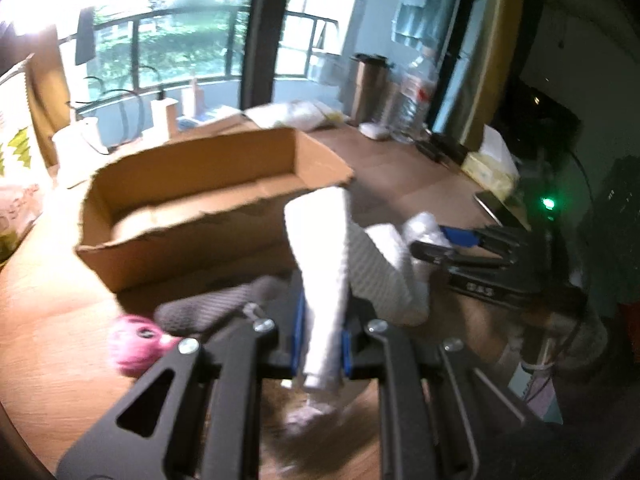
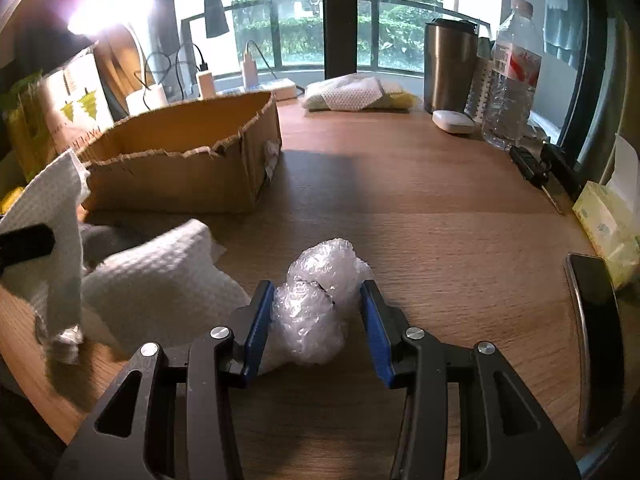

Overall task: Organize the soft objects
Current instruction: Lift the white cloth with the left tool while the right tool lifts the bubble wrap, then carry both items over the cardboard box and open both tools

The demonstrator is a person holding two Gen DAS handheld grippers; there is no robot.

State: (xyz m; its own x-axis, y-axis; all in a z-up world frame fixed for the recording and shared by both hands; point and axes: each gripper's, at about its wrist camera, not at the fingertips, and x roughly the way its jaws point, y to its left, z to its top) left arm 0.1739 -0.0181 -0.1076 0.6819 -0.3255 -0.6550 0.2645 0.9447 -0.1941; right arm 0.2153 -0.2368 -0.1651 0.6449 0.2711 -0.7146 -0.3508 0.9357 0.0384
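My left gripper (image 1: 322,340) is shut on a white paper towel (image 1: 324,264) and holds it up above the wooden table, in front of the open cardboard box (image 1: 192,208). The towel also shows at the left of the right wrist view (image 2: 56,240). My right gripper (image 2: 316,312) is open, its blue pads on either side of a wad of bubble wrap (image 2: 316,300) that lies on the table. A second white towel (image 2: 160,276) lies left of the wrap. A grey cloth (image 1: 208,306) and a pink ball (image 1: 136,346) lie near the box.
At the back stand a folded yellow and white cloth (image 2: 356,94), a steel tumbler (image 2: 450,66), a water bottle (image 2: 510,80) and chargers (image 2: 206,80). A tissue pack (image 2: 608,224) and a phone (image 2: 598,332) lie at the right edge.
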